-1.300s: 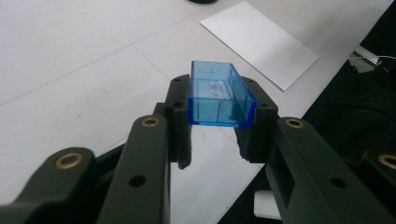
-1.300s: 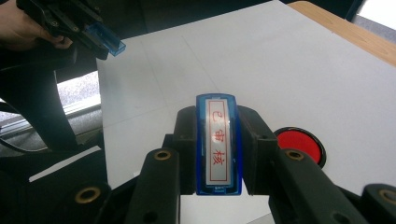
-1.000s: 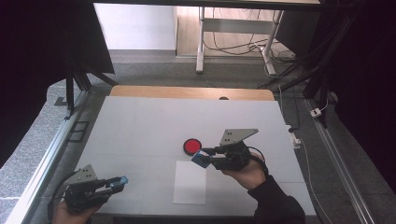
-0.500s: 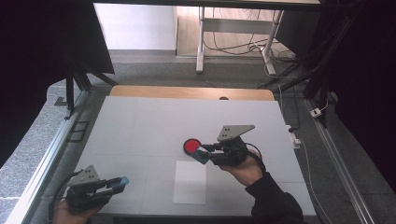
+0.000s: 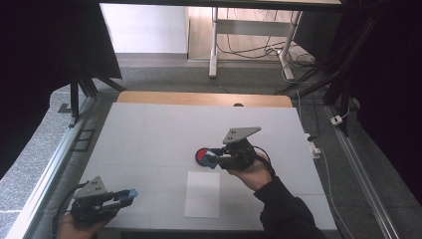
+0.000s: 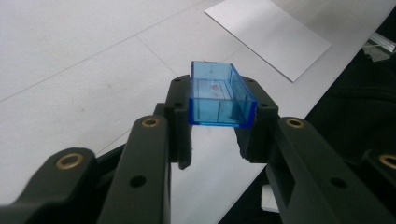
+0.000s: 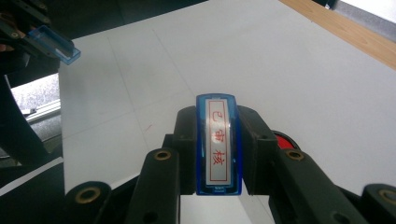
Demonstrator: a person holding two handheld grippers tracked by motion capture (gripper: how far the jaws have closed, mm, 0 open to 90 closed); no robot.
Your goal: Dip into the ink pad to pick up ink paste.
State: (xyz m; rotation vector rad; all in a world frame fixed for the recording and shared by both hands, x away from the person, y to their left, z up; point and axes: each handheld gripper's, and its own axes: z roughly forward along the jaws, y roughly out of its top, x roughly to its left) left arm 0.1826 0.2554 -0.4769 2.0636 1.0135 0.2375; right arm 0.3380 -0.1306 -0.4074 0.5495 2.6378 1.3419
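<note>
- Nearest me, my left gripper (image 5: 130,193) sits low at the tabletop's (image 5: 149,129) near-left corner, fingers pinching a clear blue cap (image 6: 220,95), open side up, held by its side walls.
- A white sheet (image 5: 202,194) lies flat just ahead of centre, untouched.
- Farther on, my right gripper (image 5: 209,160) hovers mid-tabletop, fingers pinching a blue stamp (image 7: 218,144), its red-lettered label facing the right gripper view.
- Just beyond it lies a red ink pad (image 5: 201,155), partly hidden by the stamp.
- Risk, in my judgement: the smooth cap could slip or tilt from that narrow hold; a skewed stamp would ink unevenly and smear the sheet.
</note>
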